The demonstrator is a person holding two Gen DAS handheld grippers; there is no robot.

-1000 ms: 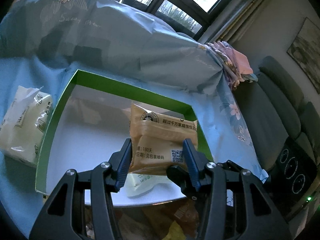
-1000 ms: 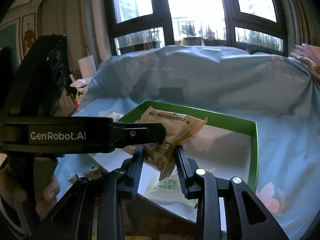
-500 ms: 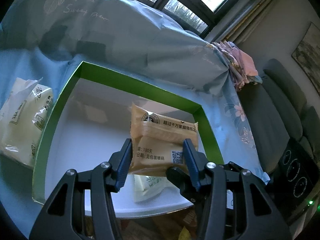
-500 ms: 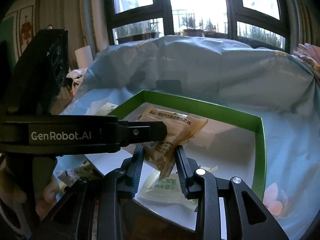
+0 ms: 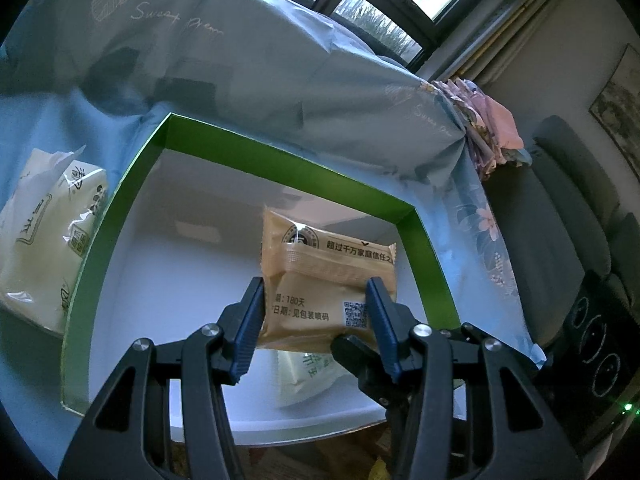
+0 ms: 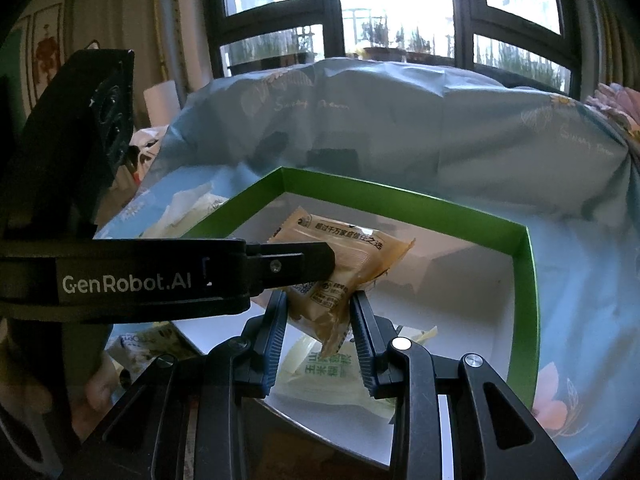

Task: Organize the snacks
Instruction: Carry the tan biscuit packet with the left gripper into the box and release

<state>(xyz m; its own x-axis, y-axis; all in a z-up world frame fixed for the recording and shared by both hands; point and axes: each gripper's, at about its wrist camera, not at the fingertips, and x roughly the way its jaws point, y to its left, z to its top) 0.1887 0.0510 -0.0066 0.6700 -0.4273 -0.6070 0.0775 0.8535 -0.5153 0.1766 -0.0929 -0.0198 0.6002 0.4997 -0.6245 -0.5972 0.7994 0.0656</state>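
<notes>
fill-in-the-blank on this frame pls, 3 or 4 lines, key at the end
1. The tan snack packet is gripped by ____ grippers at once.
2. It hangs above a white tray whose rim is ____.
3. Lying in the tray under the packet is a pale pouch with ____ lettering.
4. Outside the tray, in the left wrist view, a ____ pack lies on the blue cloth.

Missing words: two; green; green; tissue

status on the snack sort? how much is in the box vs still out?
Done: one pale green-print packet lies in the green-walled box. In hand: the tan snack packet is held over the box by both the left gripper and the right gripper. Left: a pale pack sits outside the box.
</notes>
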